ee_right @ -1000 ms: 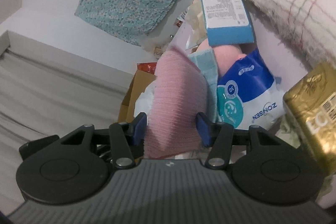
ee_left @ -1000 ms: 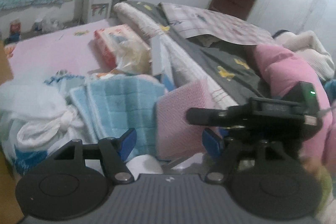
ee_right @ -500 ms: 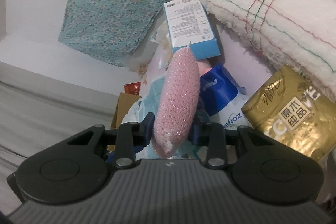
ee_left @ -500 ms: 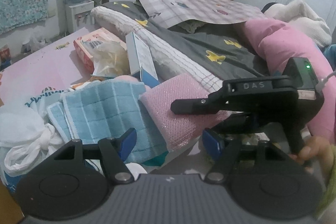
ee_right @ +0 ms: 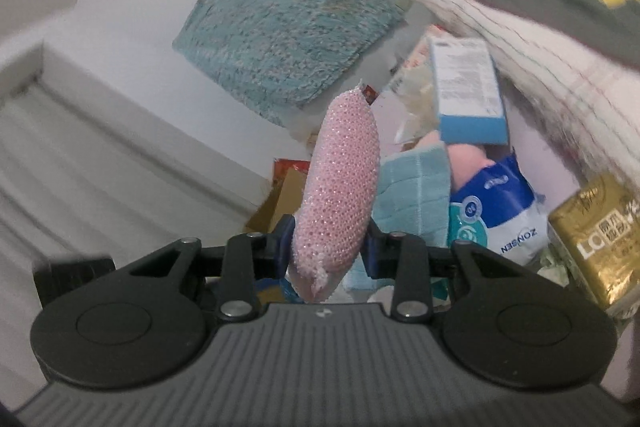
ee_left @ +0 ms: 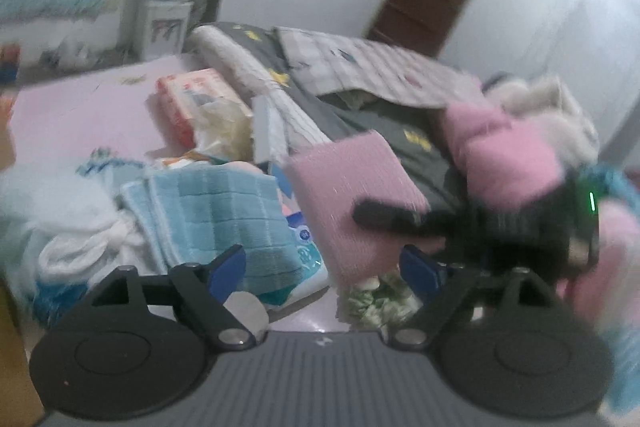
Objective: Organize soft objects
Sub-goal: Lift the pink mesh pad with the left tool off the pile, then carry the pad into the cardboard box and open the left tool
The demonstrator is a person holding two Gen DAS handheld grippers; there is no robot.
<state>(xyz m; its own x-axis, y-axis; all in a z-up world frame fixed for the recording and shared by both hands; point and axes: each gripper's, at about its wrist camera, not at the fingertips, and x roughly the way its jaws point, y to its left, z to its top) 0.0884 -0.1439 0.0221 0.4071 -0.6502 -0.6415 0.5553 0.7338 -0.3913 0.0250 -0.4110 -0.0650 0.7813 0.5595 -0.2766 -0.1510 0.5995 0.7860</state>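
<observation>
My right gripper [ee_right: 328, 243] is shut on a pink mesh sponge [ee_right: 340, 187] and holds it lifted, edge-on in its own view. In the left wrist view the same pink sponge [ee_left: 352, 199] hangs flat-side on, gripped by the right gripper [ee_left: 384, 215] that reaches in from the right. My left gripper [ee_left: 324, 269] is open and empty, low over the bed. A folded blue towel [ee_left: 224, 219] lies left of the sponge on a blue and white soft pack [ee_right: 496, 211]. A white cloth bundle [ee_left: 76, 239] lies at the far left.
The pink bed sheet [ee_left: 80, 115] carries a red and white pack [ee_left: 192, 99], a blue and white box [ee_right: 468, 91] and a gold pack [ee_right: 596, 239]. A rolled grey and white quilt [ee_left: 360, 107] and a pink pillow [ee_left: 504, 155] fill the right side. A cardboard box [ee_right: 280, 203] stands beyond.
The right gripper has lifted the pink sponge up off the pile and turned it. The left gripper stays open and has shifted slightly; its view is blurred by motion.
</observation>
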